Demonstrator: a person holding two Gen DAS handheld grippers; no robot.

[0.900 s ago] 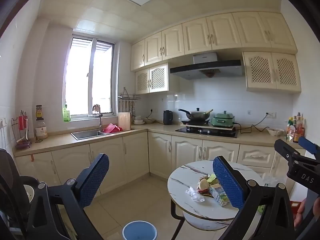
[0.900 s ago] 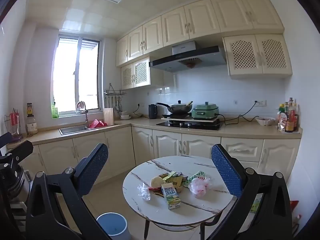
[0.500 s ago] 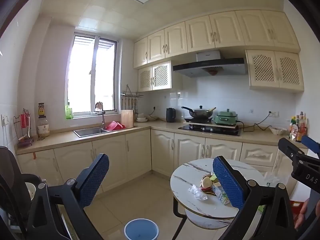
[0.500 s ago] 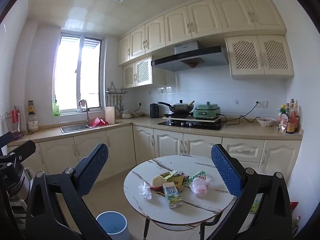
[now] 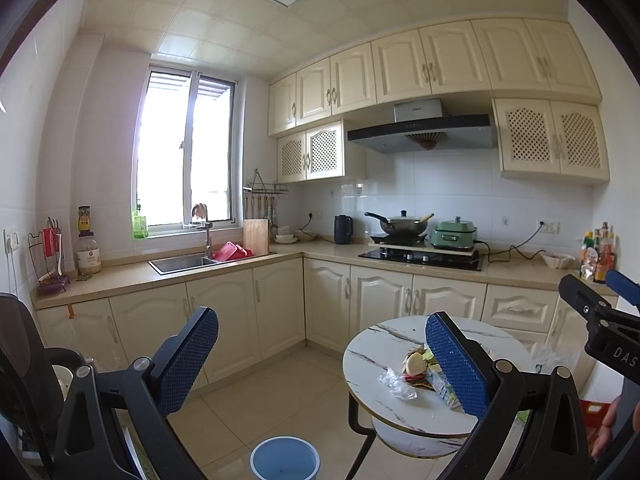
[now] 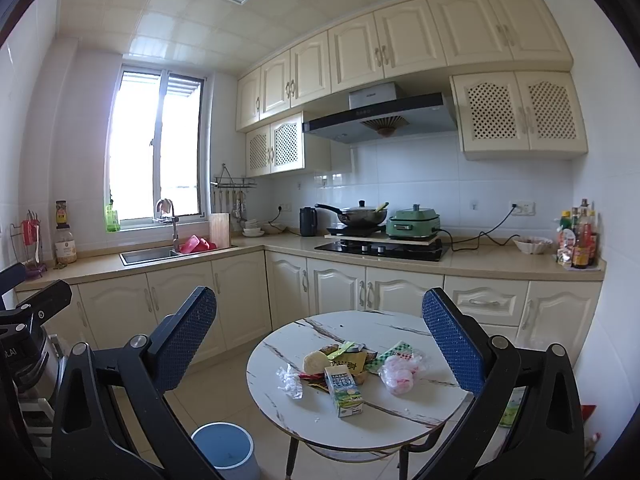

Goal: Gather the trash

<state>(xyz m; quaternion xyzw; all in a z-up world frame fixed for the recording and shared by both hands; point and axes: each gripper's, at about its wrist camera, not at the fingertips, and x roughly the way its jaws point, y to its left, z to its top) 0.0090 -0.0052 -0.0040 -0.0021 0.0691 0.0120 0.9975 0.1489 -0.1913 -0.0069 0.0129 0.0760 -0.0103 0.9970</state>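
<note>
A pile of trash lies on a round marble table (image 6: pixel 384 420): a green milk carton (image 6: pixel 344 390), a clear crumpled wrapper (image 6: pixel 290 380), a pale round food scrap (image 6: pixel 314 361), yellow and green packets (image 6: pixel 352 360), a pink-white plastic bag (image 6: pixel 400 372). A blue bin (image 6: pixel 224 452) stands on the floor left of the table; it also shows in the left wrist view (image 5: pixel 285 458). My right gripper (image 6: pixel 320 344) is open and empty, held well short of the table. My left gripper (image 5: pixel 320 360) is open and empty, left of the table (image 5: pixel 372 356); its right finger hides part of the trash (image 5: pixel 416 372).
L-shaped cream cabinets and counter (image 6: pixel 480 264) run behind the table, with sink (image 6: pixel 148 255), hob (image 6: pixel 380 249), wok and green cooker. A black office chair (image 5: pixel 24 360) is at the left. Tiled floor (image 5: pixel 272 392) lies between cabinets, bin and table.
Both views have drifted slightly: the table and bin sit a little lower and closer. Both grippers stay open and empty.
</note>
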